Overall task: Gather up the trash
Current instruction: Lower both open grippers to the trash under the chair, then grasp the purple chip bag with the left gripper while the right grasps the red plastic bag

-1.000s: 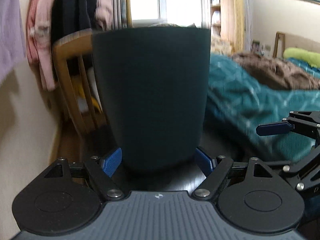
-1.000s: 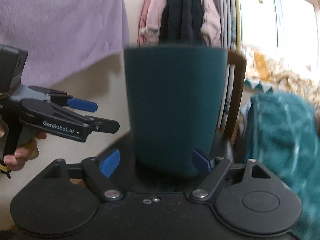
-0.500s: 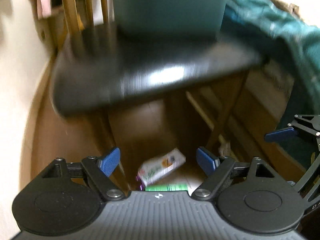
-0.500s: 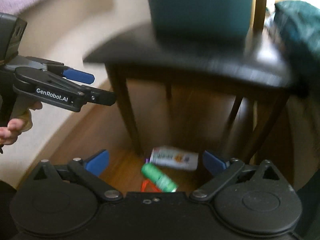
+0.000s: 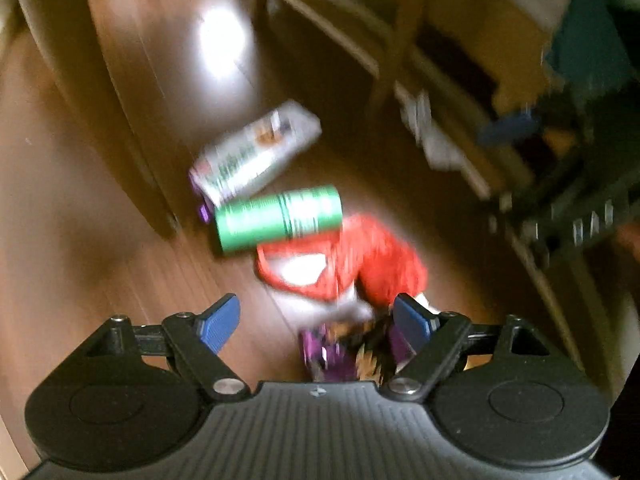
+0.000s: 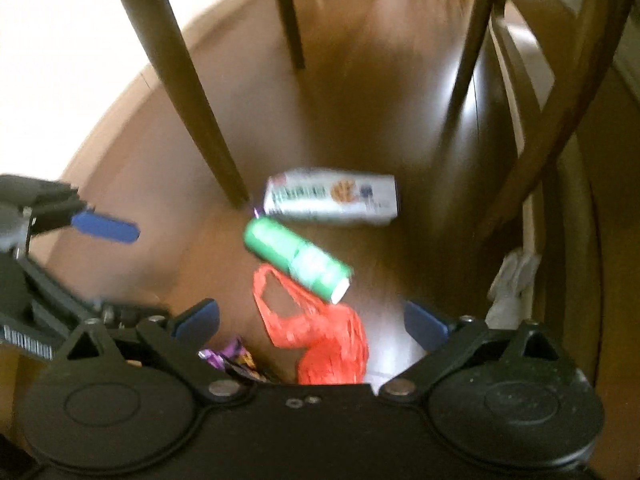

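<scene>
Both cameras tilted down; green can [image 5: 279,218] beyond spread fingers [image 5: 218,322].

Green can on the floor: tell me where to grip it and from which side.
Grip the green can across its round body at mid-length, coming from above with the fingers straddling its long axis. It lies on its side between the white carton and red net bag, so its ends are crowded.

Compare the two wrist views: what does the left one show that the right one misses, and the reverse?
Only the left wrist view shows its own open left gripper from behind.

Only the right wrist view shows the dark chair legs and the right gripper, also open.

Both show the green can, white carton, red net bag and purple wrapper on the wooden floor.
</scene>
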A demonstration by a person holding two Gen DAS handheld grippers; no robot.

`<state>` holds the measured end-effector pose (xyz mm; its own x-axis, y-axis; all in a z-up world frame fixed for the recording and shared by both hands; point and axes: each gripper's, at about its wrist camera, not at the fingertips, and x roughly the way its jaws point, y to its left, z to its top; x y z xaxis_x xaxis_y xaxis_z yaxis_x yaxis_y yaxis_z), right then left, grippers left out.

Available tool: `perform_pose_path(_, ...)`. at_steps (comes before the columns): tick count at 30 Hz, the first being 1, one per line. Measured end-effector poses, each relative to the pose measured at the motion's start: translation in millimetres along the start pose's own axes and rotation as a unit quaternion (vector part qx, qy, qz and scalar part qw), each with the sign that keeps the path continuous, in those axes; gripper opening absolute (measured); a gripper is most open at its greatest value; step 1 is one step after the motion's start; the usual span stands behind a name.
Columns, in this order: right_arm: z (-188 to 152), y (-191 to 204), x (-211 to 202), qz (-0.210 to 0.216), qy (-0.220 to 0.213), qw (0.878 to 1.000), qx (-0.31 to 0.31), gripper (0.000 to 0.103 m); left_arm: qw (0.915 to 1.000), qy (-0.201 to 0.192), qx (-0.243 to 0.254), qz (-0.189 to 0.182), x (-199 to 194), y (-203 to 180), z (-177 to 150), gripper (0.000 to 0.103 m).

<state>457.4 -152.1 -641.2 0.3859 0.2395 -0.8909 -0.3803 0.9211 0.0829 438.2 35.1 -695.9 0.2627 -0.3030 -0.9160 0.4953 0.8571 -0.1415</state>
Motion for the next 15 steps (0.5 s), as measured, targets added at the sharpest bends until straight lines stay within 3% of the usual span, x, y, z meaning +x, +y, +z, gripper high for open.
perform_pose_path(5, -20, -3, 36, -0.006, 0.053, 0.999, 0.007, 0.094, 0.9954, 0.084, 0.022, -0.041, 52, 5, -39, 0.084)
perform_pose_path(10, -34, -9, 63, -0.003, 0.086, 0.996, 0.038, 0.092, 0.9796, 0.174, -0.024, -0.098, 97, 24, -85, 0.084)
perform_pose_path(15, -39, -11, 82, -0.007, 0.106, 0.993, 0.052, 0.092, 0.9651, 0.211, -0.056, -0.144, 114, 30, -116, 0.084)
